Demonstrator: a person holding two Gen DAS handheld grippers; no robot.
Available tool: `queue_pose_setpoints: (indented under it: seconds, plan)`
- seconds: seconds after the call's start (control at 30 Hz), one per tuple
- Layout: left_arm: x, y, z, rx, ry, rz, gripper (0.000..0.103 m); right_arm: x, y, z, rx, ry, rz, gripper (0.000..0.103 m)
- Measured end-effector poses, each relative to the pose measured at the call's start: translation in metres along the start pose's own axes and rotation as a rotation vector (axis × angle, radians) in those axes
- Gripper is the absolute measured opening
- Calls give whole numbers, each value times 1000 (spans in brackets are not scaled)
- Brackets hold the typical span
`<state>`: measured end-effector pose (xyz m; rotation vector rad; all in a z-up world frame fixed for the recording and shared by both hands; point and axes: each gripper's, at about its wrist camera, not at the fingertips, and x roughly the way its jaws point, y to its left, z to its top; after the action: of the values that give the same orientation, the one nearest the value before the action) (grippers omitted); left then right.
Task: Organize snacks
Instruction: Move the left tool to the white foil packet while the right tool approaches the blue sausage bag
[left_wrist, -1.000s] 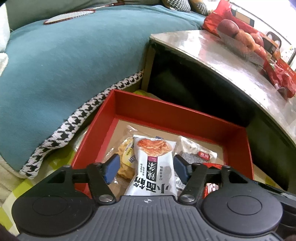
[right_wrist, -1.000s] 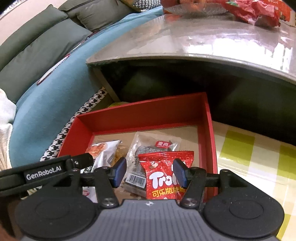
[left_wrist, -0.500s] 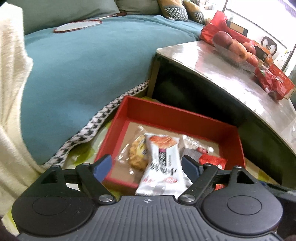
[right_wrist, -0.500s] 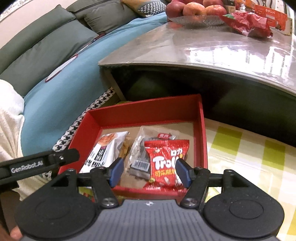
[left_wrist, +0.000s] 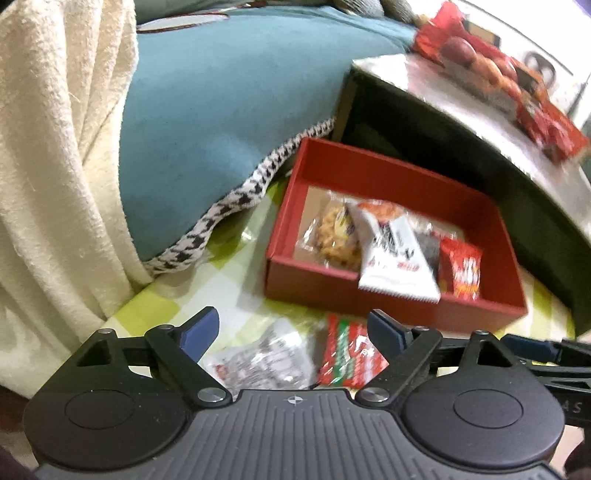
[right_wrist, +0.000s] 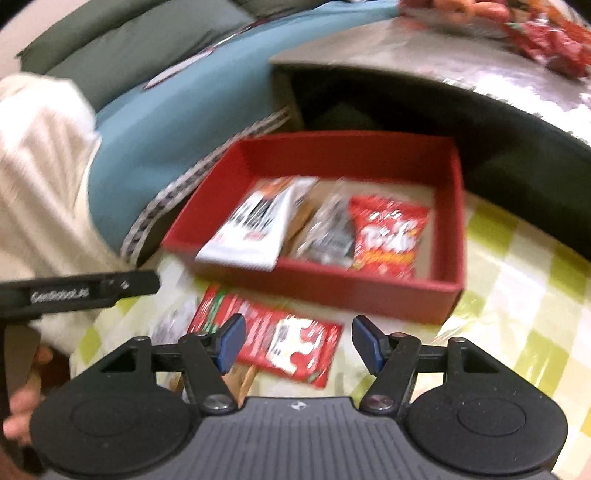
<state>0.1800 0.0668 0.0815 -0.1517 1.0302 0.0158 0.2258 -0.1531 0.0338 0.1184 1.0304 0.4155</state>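
A red box (left_wrist: 391, 295) sits on the checked cloth and holds a cookie packet (left_wrist: 336, 232), a white packet (left_wrist: 395, 258) and a red Trolli packet (left_wrist: 461, 269). My left gripper (left_wrist: 293, 328) hangs in front of the box, jaws opening, nothing pressed between them. Below it lie a clear packet (left_wrist: 266, 362) and a red-green packet (left_wrist: 347, 358). In the right wrist view the box (right_wrist: 354, 295) shows the white packet (right_wrist: 258, 229), a dark clear packet (right_wrist: 328, 232) and the Trolli packet (right_wrist: 388, 236). My right gripper (right_wrist: 300, 334) is open above a red packet (right_wrist: 266, 325).
A low table with a shiny top (left_wrist: 443, 92) stands behind the box, carrying apples (left_wrist: 480, 66) and red bags. A teal sofa cover (left_wrist: 221, 110) and cream fabric (left_wrist: 55, 147) fill the left. Yellow-green checked cloth (right_wrist: 517, 295) spreads to the right.
Both grippers have drawn back from the box and their jaws have widened. The white packet and the Trolli packet stay in the box. Loose packets on the cloth have come into view.
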Motion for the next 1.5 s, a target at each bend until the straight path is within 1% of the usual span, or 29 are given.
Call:
queue_pose_setpoints:
  seconds: [0.07, 0.2, 0.33, 0.57, 0.67, 0.73, 0.8, 0.87, 0.9, 1.07, 1.13, 1.27, 1.37, 1.43, 1.5]
  plan:
    - [4, 6, -4, 35, 18, -17, 92, 3, 5, -4, -26, 20, 10, 67]
    - [15, 15, -14, 104, 75, -75, 92, 11, 8, -8, -41, 63, 36, 68]
    - [32, 19, -19, 178, 135, -128, 92, 23, 10, -10, -56, 97, 40, 69]
    - [56, 12, -28, 377, 186, -188, 92, 36, 9, -14, -70, 144, 44, 69]
    - [66, 15, -30, 430, 206, -204, 92, 36, 5, -18, -68, 156, 43, 70]
    - [69, 20, -31, 443, 211, -213, 93, 35, 1, -20, -61, 166, 45, 70]
    - [72, 29, -28, 432, 220, -234, 93, 34, -2, -23, -50, 173, 47, 70]
    - [76, 34, -28, 429, 223, -248, 96, 33, -6, -26, -39, 180, 48, 70]
    - [77, 34, -27, 431, 221, -251, 100, 33, -7, -26, -36, 182, 45, 70]
    - [85, 27, -27, 430, 232, -293, 103, 37, -7, -27, -35, 195, 46, 70]
    - [82, 26, -28, 427, 231, -286, 103, 38, -6, -26, -37, 198, 52, 70]
    - [75, 21, -40, 389, 267, -272, 101, 34, -7, -24, -32, 189, 58, 70]
    - [65, 9, -60, 430, 288, -256, 100, 28, -6, -25, -37, 182, 67, 70]
    - [57, 0, -74, 476, 278, -225, 99, 25, -5, -25, -42, 178, 69, 70]
    - [49, -5, -83, 490, 263, -213, 99, 21, -4, -25, -49, 172, 67, 70]
